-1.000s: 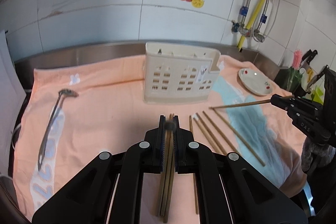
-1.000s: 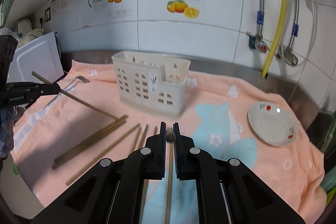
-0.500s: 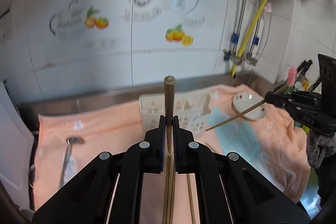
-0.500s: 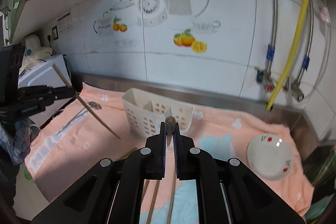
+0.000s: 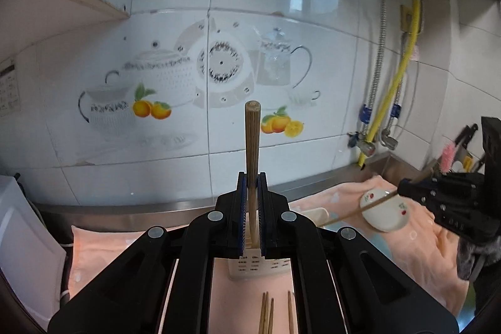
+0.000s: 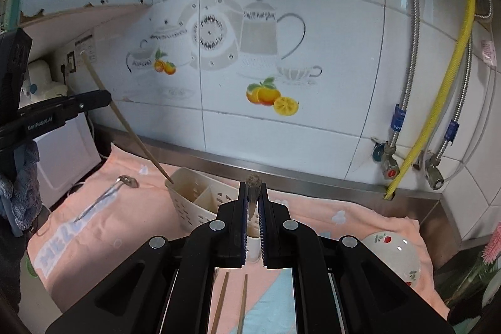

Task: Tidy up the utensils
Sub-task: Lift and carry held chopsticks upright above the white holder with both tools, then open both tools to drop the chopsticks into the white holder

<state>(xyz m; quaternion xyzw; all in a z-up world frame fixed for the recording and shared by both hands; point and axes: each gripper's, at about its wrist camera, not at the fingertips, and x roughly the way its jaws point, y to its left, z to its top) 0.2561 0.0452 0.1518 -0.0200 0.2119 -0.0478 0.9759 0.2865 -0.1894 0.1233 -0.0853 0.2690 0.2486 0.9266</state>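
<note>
My left gripper is shut on a wooden chopstick that stands steeply upward between its pads. In the right wrist view that chopstick slants down from the left gripper, its lower tip at the left compartment of the cream utensil holder. My right gripper is shut on another chopstick, seen end-on above the holder. In the left wrist view the right gripper holds its chopstick slanting toward the holder. Loose chopsticks lie on the peach cloth.
A metal spoon lies on the cloth's left part. A small white plate sits at the right. Tiled wall, a steel ledge, a yellow hose and valves stand behind. A white appliance is at the left.
Both grippers have risen from the cloth, each with its chopstick. The left chopstick has swung from near level to steep, and its lower tip now reaches the holder's left compartment.
</note>
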